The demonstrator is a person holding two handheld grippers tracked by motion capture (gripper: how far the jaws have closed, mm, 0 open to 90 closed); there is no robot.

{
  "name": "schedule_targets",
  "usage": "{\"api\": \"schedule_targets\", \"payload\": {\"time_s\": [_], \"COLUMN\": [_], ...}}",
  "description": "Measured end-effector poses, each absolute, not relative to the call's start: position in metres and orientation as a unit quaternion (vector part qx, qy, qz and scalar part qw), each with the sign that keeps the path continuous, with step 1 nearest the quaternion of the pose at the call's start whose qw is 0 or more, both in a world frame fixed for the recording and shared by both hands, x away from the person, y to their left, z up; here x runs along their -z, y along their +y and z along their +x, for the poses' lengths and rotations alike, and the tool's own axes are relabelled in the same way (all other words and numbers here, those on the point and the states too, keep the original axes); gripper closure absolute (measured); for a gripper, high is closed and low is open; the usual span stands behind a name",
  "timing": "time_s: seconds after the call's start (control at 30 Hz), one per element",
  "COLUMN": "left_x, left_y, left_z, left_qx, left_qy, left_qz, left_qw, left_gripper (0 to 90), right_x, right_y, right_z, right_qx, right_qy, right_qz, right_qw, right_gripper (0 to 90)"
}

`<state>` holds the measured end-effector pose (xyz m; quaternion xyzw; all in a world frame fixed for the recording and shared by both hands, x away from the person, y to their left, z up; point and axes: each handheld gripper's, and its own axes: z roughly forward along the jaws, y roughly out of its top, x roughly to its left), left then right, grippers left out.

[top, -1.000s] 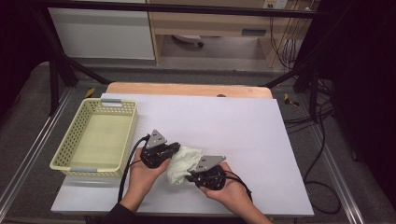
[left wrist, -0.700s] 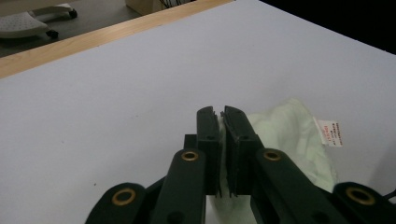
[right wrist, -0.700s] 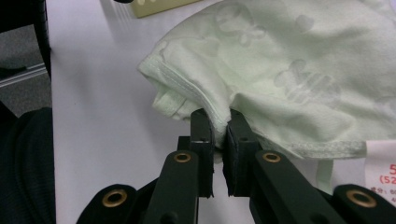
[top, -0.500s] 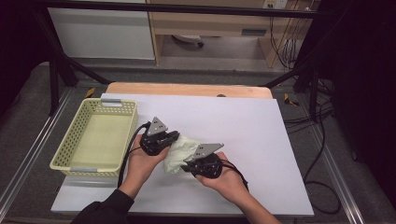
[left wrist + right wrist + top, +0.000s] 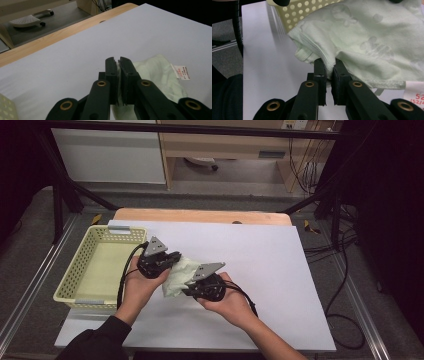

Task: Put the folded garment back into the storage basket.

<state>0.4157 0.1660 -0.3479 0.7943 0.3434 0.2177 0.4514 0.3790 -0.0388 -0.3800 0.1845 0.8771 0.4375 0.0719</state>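
Basket (image 5: 80,272) comes first at the left: a pale yellow one with holes in its walls, standing on the white tabletop (image 5: 280,270) near the left edge, and nothing shows inside it. Just to its right the left tongs (image 5: 172,258) are clenched on one edge of a light green cloth (image 5: 179,275); in the left gripper view a thin fold of the cloth (image 5: 160,75) sits between the two black jaws, and a white label (image 5: 182,72) is at its far corner. The cloth hangs bunched between the two hands, a little above the tabletop, near the front and left of the middle. At the right, the right tongs (image 5: 190,287) are clenched too, and in the right gripper view they pinch a gathered bit near a stitched hem (image 5: 312,47).

I judge the step in hand is to carry the cloth over to the basket. To do it well, both tongs should keep their pressure even, because each holds only a small piece of fabric and a thin fold can slip out. The two hands should travel together at the same height, so the cloth does not stretch or twist. It is better to lift the hanging part clear above the basket rim first, since the loose lower edge can catch on the wall. Release should come only when the cloth is well over the inside.
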Motion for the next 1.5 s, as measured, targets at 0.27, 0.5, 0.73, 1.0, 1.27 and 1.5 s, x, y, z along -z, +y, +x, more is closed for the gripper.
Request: {"api": "schedule_targets", "payload": {"time_s": [0.27, 0.5, 0.73, 1.0, 1.27, 1.5], "left_x": [0.343, 0.341, 0.339, 0.338, 0.338, 0.336], "left_y": [0.180, 0.191, 0.199, 0.207, 0.215, 0.222], "left_z": [0.414, 0.413, 0.412, 0.413, 0.412, 0.410], "left_qx": [-0.222, -0.223, -0.223, -0.225, -0.229, -0.233], "left_qy": [0.351, 0.358, 0.363, 0.369, 0.372, 0.377], "left_qz": [0.790, 0.788, 0.787, 0.784, 0.784, 0.781], "left_qw": [0.450, 0.449, 0.445, 0.445, 0.442, 0.440], "left_gripper": [85.5, 85.5, 85.5, 85.5, 85.5, 85.5], "right_x": [0.373, 0.372, 0.372, 0.369, 0.370, 0.368], "right_y": [-0.023, -0.013, -0.003, 0.006, 0.014, 0.021], "right_z": [0.381, 0.381, 0.381, 0.384, 0.385, 0.385], "right_qx": [-0.434, -0.433, -0.431, -0.427, -0.427, -0.428], "right_qy": [0.882, 0.884, 0.885, 0.888, 0.889, 0.890], "right_qz": [0.168, 0.162, 0.155, 0.149, 0.143, 0.139], "right_qw": [0.077, 0.077, 0.081, 0.081, 0.083, 0.081], "right_gripper": [83.6, 83.6, 83.6, 83.6, 83.6, 83.6]}}
